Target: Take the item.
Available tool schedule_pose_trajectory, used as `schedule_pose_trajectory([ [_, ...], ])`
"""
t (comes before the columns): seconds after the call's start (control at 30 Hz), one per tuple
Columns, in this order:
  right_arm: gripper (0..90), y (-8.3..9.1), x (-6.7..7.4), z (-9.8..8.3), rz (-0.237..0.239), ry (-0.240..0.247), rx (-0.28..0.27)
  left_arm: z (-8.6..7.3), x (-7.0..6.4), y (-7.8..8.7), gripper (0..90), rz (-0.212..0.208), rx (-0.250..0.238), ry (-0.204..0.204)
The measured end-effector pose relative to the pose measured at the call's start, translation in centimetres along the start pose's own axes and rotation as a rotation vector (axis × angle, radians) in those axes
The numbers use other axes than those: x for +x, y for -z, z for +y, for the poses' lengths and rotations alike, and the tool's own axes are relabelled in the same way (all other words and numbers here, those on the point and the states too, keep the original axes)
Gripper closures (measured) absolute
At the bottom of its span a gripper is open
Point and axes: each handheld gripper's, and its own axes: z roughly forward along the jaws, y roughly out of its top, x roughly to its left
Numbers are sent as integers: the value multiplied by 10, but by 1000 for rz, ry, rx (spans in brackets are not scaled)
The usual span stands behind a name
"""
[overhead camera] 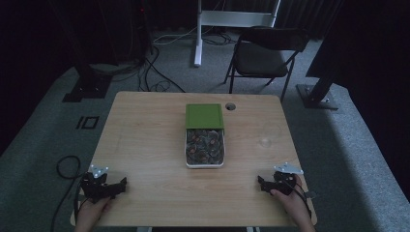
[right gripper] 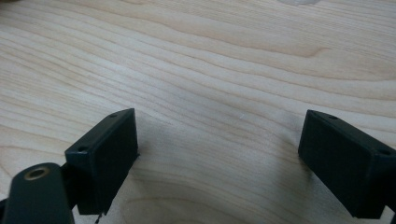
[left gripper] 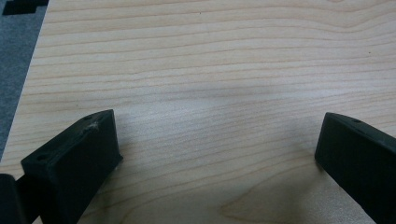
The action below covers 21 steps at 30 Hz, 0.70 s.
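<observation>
Box (overhead camera: 205, 153) is the main thing on the table (overhead camera: 145, 145), a white one sitting near the middle, full of small dark bits that are too little to make out. Its green lid (overhead camera: 204, 116) lies flat just behind it, touching the far end of the box. From the high view, the left gripper (overhead camera: 121, 184) rests at the near left corner of the table, held by a hand (overhead camera: 92, 212), and the right gripper (overhead camera: 261, 182) rests at the near right corner, held by the other hand (overhead camera: 290, 198). Both are well apart from the box. A dark folding chair (overhead camera: 263, 55) stands on the grey floor behind the table. In the left gripper view, the two black jaws are spread wide over bare wood, with nothing between them. In the right gripper view, the jaws are also spread wide over the wood, holding nothing.
</observation>
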Motion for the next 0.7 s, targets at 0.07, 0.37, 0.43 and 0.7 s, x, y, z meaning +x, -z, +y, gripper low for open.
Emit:
schedule_pose_trajectory([
  [0.07, 119, 0, 0, 0, 0, 0, 0, 0, 0, 0, 2, -1, 1, 0],
  [0.37, 118, 0, 0, 0, 0, 1, 0, 0, 1, 0, 3, 4, 3, 3],
  [0.43, 119, 0, 0, 0, 0, 1, 0, 0, 1, 0, 2, 5, 2, 4],
  [0.7, 123, 0, 0, 0, 20, 9, -2, 0, 0, 0, 2, 10, 1, 11],
])
